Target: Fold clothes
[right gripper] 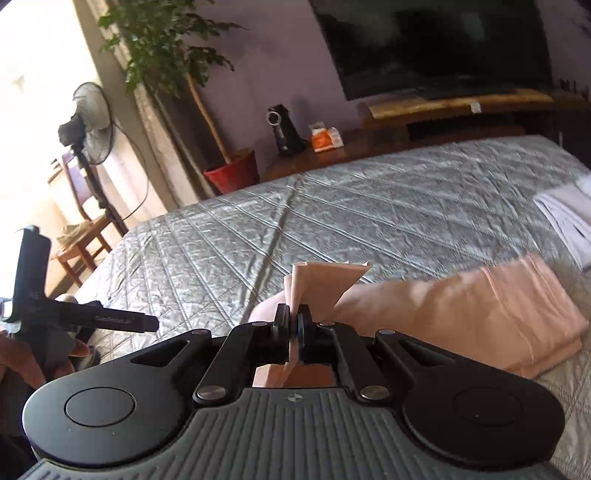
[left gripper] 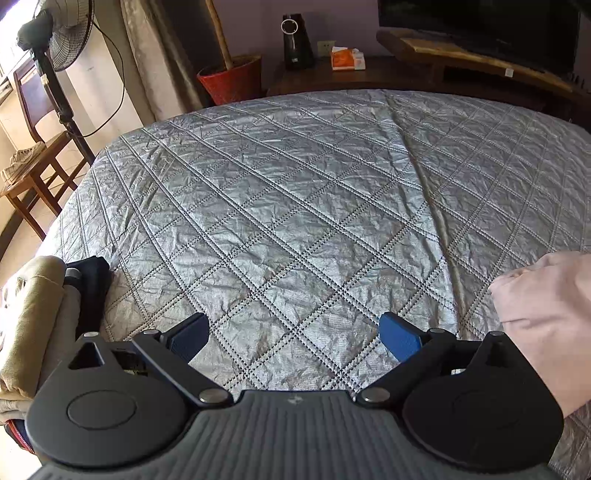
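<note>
A pink garment (right gripper: 461, 314) lies folded on the grey quilted bed (right gripper: 332, 206), to the right of my right gripper. My right gripper (right gripper: 294, 325) is shut on an edge of the pink garment, which sticks up between its fingers. In the left wrist view my left gripper (left gripper: 295, 336) is open and empty above the bed (left gripper: 295, 203), its blue pads (left gripper: 400, 336) wide apart. The pink garment (left gripper: 546, 314) shows at the right edge of that view. The left gripper's body (right gripper: 33, 295) shows at the left of the right wrist view.
A stack of folded beige and dark clothes (left gripper: 33, 325) lies at the bed's left edge. A white garment (right gripper: 569, 218) lies at the far right. Beyond the bed stand a wooden chair (left gripper: 29, 155), a fan (left gripper: 62, 33), a red plant pot (left gripper: 232, 79) and a TV cabinet (left gripper: 461, 62).
</note>
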Demonstrator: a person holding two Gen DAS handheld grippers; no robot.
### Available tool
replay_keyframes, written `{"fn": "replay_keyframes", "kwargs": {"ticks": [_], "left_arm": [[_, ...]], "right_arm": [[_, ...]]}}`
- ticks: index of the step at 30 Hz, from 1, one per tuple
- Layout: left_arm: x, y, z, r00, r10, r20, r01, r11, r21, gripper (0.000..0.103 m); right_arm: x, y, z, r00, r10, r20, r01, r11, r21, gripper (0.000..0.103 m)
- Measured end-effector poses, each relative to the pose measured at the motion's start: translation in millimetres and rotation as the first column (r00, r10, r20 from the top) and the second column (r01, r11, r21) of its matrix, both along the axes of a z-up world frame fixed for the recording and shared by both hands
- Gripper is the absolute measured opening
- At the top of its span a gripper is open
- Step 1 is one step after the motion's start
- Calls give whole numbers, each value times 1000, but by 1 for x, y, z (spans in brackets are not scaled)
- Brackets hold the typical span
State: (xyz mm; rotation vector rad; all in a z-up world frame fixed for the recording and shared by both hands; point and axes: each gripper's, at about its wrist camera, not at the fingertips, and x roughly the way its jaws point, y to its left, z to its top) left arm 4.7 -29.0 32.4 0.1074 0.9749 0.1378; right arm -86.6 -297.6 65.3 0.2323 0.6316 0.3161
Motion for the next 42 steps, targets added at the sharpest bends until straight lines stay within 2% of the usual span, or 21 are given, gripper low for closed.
{"fn": "replay_keyframes", "kwargs": {"ticks": [2,5,6,7,9,11,14,18,20,21,23,24,26,28,31,41,42], "left_arm": [[1,9,-1,1000,15,-15,-15,999,-33,101],[3,30,-7,996,38,-84,-53,984,-173,100],[3,36,-9,993,48,-106,-69,976,-209,100],[3,42,-11,990,56,-128,-86,966,-244,100],[1,52,-14,985,61,-160,-105,953,-285,100],[-2,68,-19,975,78,-207,-153,915,-374,100],[-7,99,-36,941,117,-318,-284,784,-552,97],[-14,118,-61,893,84,-442,-405,575,-710,101],[-17,114,-70,875,56,-480,-438,514,-738,102],[-18,111,-74,869,46,-492,-445,505,-739,102],[-18,105,-73,870,52,-491,-443,520,-730,102],[-18,103,-73,867,54,-495,-449,514,-731,102],[-17,99,-72,868,69,-491,-450,524,-723,102],[-15,89,-67,882,66,-467,-419,565,-711,102],[-15,88,-65,884,72,-461,-424,536,-730,102],[-15,86,-59,889,97,-448,-445,421,-791,102],[-12,88,-58,899,114,-423,-433,383,-816,102]], "right_arm": [[-5,44,13,986,151,73,-140,979,-148,6],[-16,105,13,940,333,79,-285,889,-358,6],[-17,118,11,927,366,74,-311,867,-389,6],[-16,127,7,925,376,60,-324,860,-394,6],[-11,134,2,930,367,32,-333,872,-358,6],[-7,140,-1,934,358,10,-334,879,-340,6],[-6,141,-4,934,356,-2,-336,879,-340,6],[-9,145,-9,931,364,-6,-343,870,-354,6],[-10,147,-9,929,370,-4,-347,867,-358,6],[-13,150,-10,925,380,-2,-354,861,-366,6],[-15,153,-11,919,394,-3,-364,848,-386,6],[-16,155,-12,916,400,-4,-369,841,-396,6],[-19,155,-12,915,405,0,-370,836,-404,6],[-21,154,-11,913,408,6,-370,833,-411,6],[-23,151,-10,911,411,16,-367,830,-420,6],[-9,130,-14,943,331,-23,-319,884,-343,6],[-6,129,-16,945,324,-35,-316,886,-340,6]]}}
